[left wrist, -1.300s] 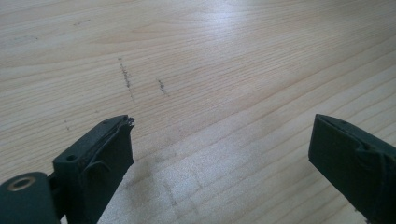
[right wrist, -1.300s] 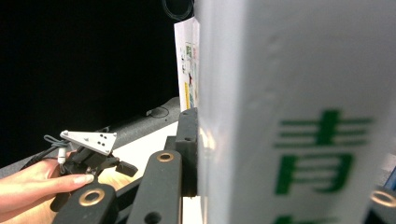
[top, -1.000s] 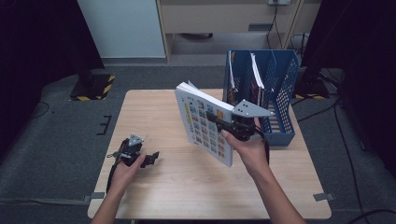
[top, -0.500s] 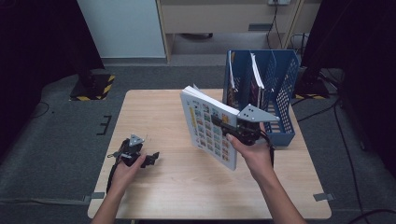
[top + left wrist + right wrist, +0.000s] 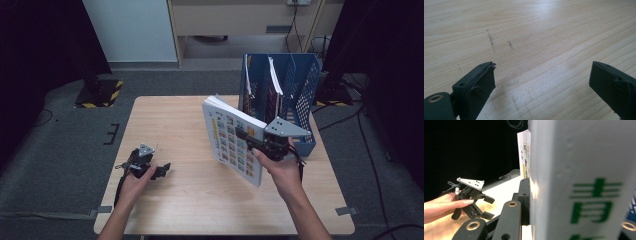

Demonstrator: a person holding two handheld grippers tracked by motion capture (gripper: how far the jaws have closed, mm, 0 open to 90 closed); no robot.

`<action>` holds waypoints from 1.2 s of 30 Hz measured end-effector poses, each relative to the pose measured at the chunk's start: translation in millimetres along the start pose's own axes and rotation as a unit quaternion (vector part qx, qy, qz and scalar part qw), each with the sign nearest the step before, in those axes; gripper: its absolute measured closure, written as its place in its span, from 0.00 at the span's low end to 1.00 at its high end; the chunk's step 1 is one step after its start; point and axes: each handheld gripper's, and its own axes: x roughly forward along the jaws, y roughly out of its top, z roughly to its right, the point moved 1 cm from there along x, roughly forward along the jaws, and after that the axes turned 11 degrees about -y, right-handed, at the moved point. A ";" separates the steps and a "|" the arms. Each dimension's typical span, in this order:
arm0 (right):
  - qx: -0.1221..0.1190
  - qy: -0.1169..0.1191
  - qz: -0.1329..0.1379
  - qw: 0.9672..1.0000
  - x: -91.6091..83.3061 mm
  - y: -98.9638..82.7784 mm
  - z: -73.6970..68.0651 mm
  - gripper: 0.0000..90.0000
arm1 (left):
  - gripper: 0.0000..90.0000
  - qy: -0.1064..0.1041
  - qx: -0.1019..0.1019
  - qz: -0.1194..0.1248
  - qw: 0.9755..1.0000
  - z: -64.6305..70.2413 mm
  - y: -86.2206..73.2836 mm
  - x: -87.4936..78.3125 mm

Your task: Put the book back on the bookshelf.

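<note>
The right gripper has its jaws clamped on a thick book, held upright above the wooden table beside the blue file rack. The left gripper rests with jaws apart. It looks mid-carry; next, the book's spine needs lining up with a free slot.

Your right gripper's far jaw is hidden behind the book; in the right gripper view, the book's spine runs off the top and bottom edges, its green print blurred; file rack contents too small to identify.
</note>
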 end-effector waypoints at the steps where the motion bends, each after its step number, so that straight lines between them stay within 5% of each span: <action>1: 0.000 0.000 0.000 1.000 0.0 0.0 0.0 0.82 | 0.06 0.000 0.000 0.000 1.000 0.0 0.0 0.0; 36: 0.006 -0.022 0.003 1.000 -41.5 -11.9 20.7 0.82 | 0.06 0.003 0.003 -0.008 1.000 -0.9 -0.9 1.9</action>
